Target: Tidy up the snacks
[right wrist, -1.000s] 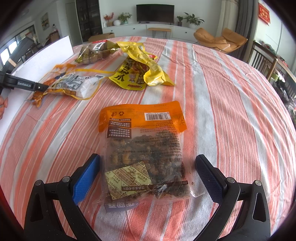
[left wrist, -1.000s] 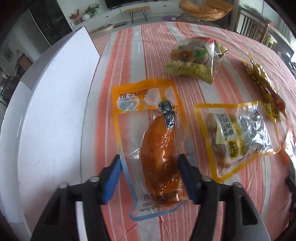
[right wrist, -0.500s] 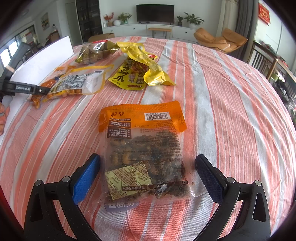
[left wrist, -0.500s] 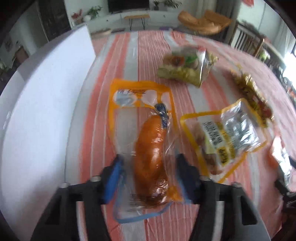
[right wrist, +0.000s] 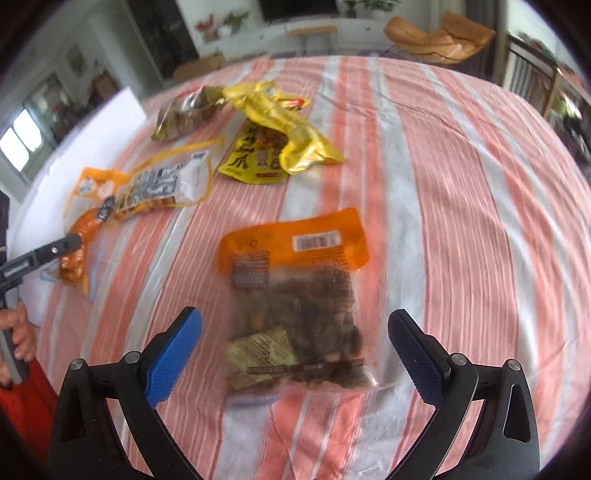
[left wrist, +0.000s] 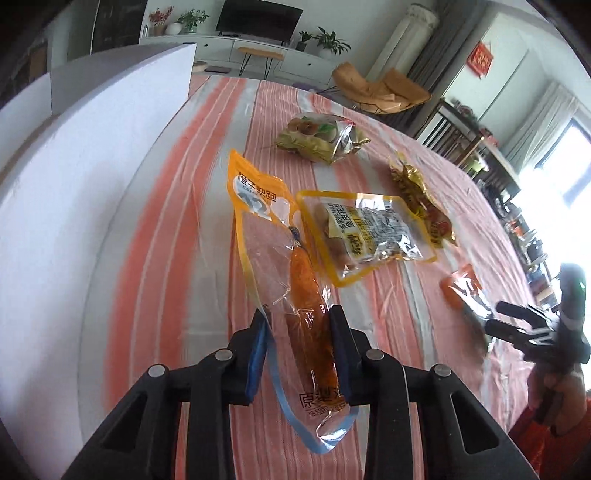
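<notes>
The sausage pack is clamped at lower centre of the left view by the left gripper, whose jaws have just been closing. The right gripper is held wide apart around the dark pack on the table.

The table has a cloth with orange and white stripes. Behind it stands a white cabinet with a dark TV and 2 plants. A tan chair is near grey curtains. Bright light comes from the window.
</notes>
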Demonstrator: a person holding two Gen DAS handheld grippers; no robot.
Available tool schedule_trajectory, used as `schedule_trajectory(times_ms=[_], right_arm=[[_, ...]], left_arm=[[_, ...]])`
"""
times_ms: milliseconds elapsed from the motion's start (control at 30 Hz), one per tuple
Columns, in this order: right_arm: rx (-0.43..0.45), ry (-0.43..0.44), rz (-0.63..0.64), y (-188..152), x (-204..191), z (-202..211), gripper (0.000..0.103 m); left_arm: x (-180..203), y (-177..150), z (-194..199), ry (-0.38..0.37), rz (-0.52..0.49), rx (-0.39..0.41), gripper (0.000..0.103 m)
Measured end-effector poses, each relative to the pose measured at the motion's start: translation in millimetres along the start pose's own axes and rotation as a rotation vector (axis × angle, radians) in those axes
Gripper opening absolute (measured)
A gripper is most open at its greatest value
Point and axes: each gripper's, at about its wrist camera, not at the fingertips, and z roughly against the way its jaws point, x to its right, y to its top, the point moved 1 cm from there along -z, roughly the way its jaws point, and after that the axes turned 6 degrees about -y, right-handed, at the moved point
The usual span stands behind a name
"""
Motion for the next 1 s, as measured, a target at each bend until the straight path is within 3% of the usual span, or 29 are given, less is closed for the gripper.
schedule_trajectory(times_ms=[133,200,233,267,300,367,500,633,700,800,900,1000], right_arm=[[-0.122,-0.015,0.059,16,-15,-23,0.103],[-0.184,-0.136,0.118,16,-17,-34,0.101],[-0.193,-0.118,0.114,15,-15,-35,0.098],[-0.186,-0.11,0.105,14,-12,-31,0.082],[-0.171,-0.115,0.111,13,-10,-26,0.073],[-0.177,-0.067,0.061,12,-2,-15,0.066],[-0.137,0.02,-0.034,12,6,7,0.065],[-0.026,0.219,-0.098,37,-26,54,0.065],[0.025,0.323,-0.071,60,-64,77,0.065],[0.085,0.493,0.034,97,-148,109,0.066],[0.096,0.61,0.134,118,-231,120,0.066],[0.106,0.681,0.219,131,-310,120,0.071]], left_arm=[[-7,-12,9,-0.054,0.04,0.026,0.031],[-11,-20,18,-0.084,0.057,0.043,0.031],[-12,-25,25,-0.098,0.059,0.049,0.031],[-12,-28,31,-0.108,0.057,0.057,0.031],[-11,-29,34,-0.114,0.056,0.062,0.031],[-10,-30,48,-0.148,0.062,0.085,0.031],[-7,-23,79,-0.22,0.094,0.153,0.031],[-16,-6,130,-0.258,0.118,0.251,0.031],[-29,2,160,-0.224,0.127,0.302,0.031],[-62,10,202,-0.098,0.137,0.354,0.031],[-103,9,235,0.065,0.167,0.368,0.031],[-139,4,252,0.245,0.187,0.33,0.036]])
